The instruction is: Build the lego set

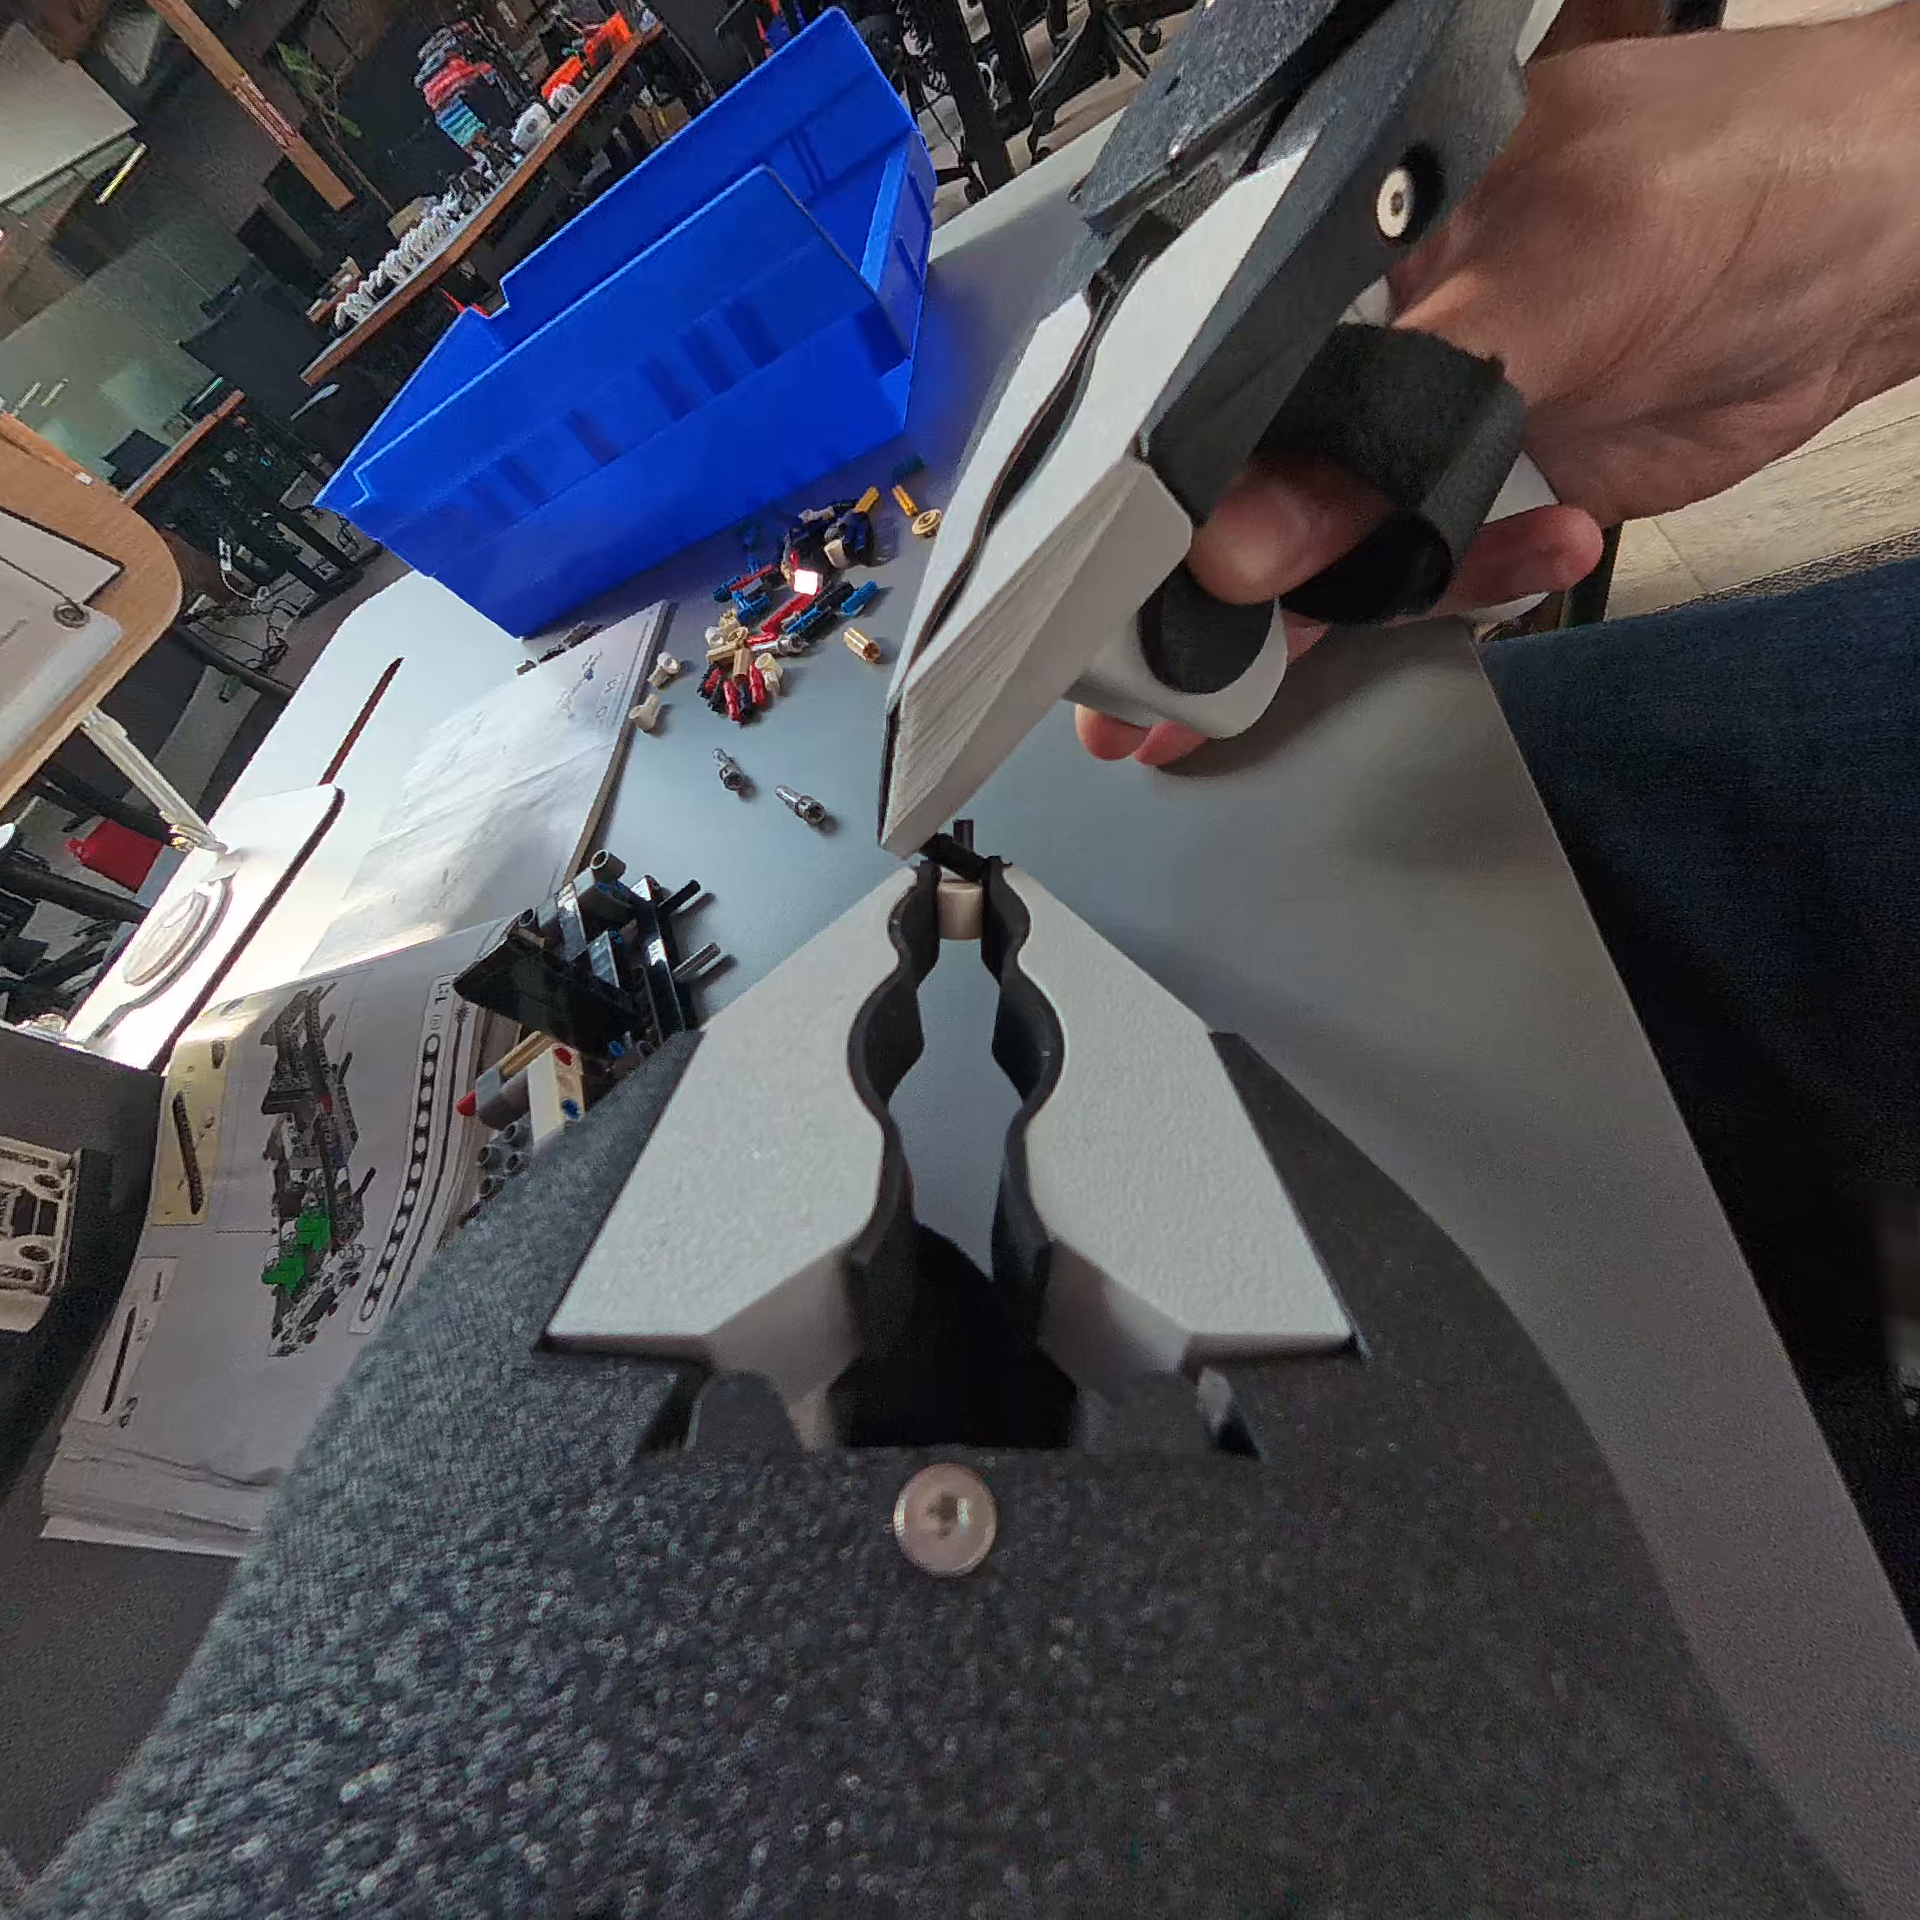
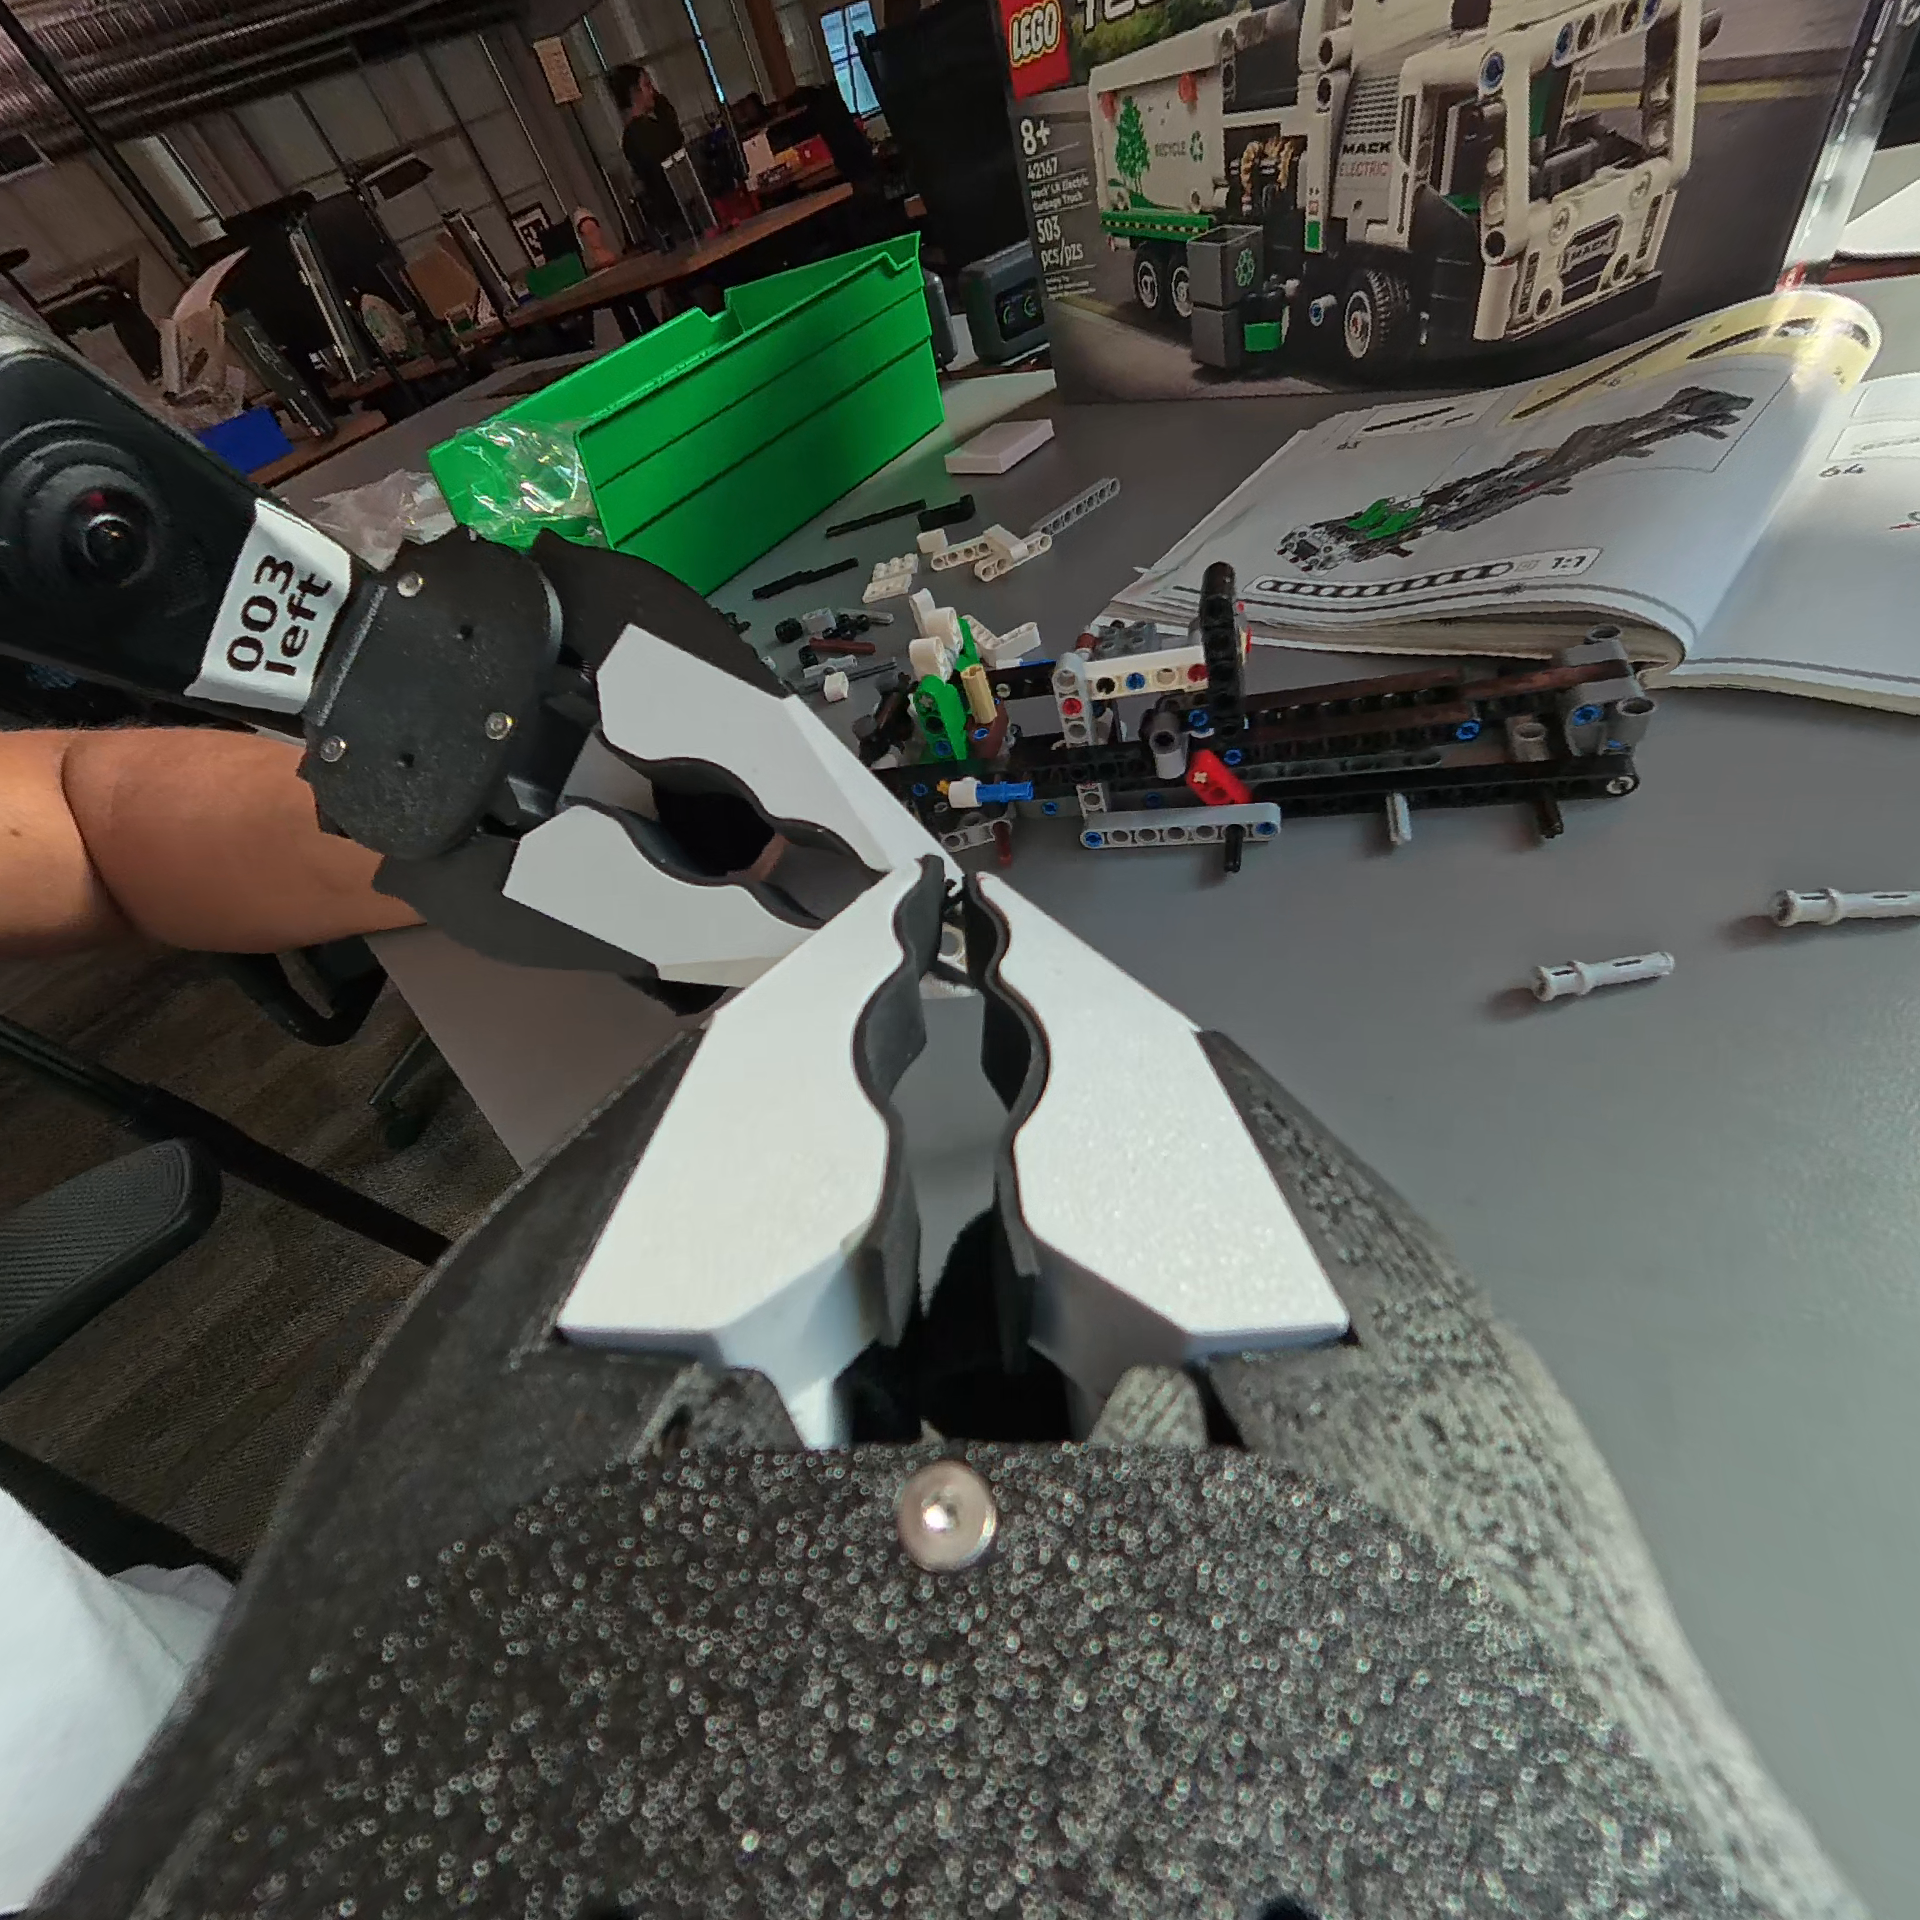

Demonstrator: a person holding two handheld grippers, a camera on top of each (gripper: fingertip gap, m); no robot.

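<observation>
My left gripper (image 1: 956,883) is shut on a small cream round piece (image 1: 958,906) at its fingertips. My right gripper (image 2: 951,896) is shut on a small black pin (image 2: 950,906). In the left wrist view the right gripper (image 1: 898,823) comes down from the upper right, and the black pin (image 1: 961,847) touches the top of the cream piece. In the right wrist view the left gripper (image 2: 878,883) reaches in from the left, tip to tip with mine. The part-built black truck chassis (image 2: 1299,748) lies on the grey table beyond; it also shows in the left wrist view (image 1: 592,966).
An open instruction booklet (image 2: 1507,520) and the set's box (image 2: 1403,177) are at the back right, a green bin (image 2: 748,416) at the back. A blue bin (image 1: 665,343) stands behind a heap of loose pins (image 1: 790,613). Two grey axle pins (image 2: 1600,975) lie at the right.
</observation>
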